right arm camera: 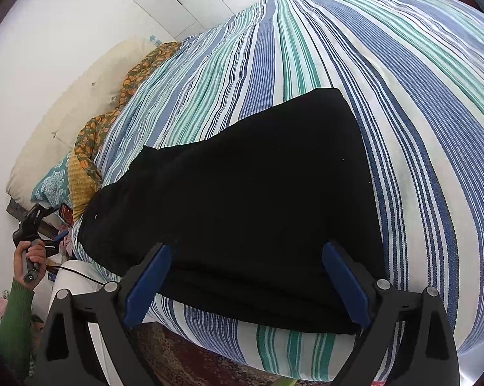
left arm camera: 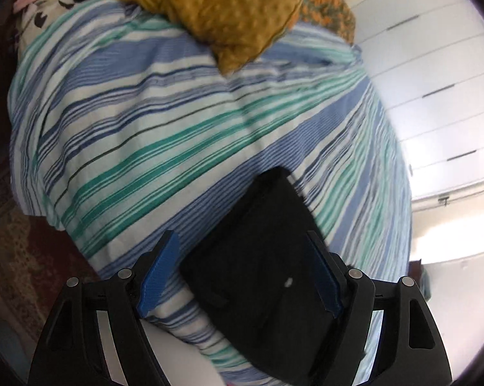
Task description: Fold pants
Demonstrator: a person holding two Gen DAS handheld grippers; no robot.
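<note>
So the pants (right arm camera: 248, 199) are lying on the bed (right arm camera: 419, 103), on top of the striped cover, near the bed's front edge. They look already folded over at least once — a thick black slab with stacked layers showing along the near edge.

My right tongs (right arm camera: 242, 276) are spread wide, one finger either side of that near edge, and nothing is pinched. My left tongs (left arm camera: 242, 273) are spread too. In the left view the pants sit between the fingers and close to the right one, but I don't see the pads pressing on anything. From the right view, the left tongs are way off at about 9 o'clock, past the end of the pants, held in my left hand (right arm camera: 32, 257).

Handling-wise I'd guess soft, floppy fabric, light, not slippery, nothing fragile. It'll sag and the layers will slide apart if I only catch the top one. So I'd grab through the whole stack at the corners of the near edge, roughly 5 and 7 o'clock in the right view — one tong each — and carry it over evenly.
</note>
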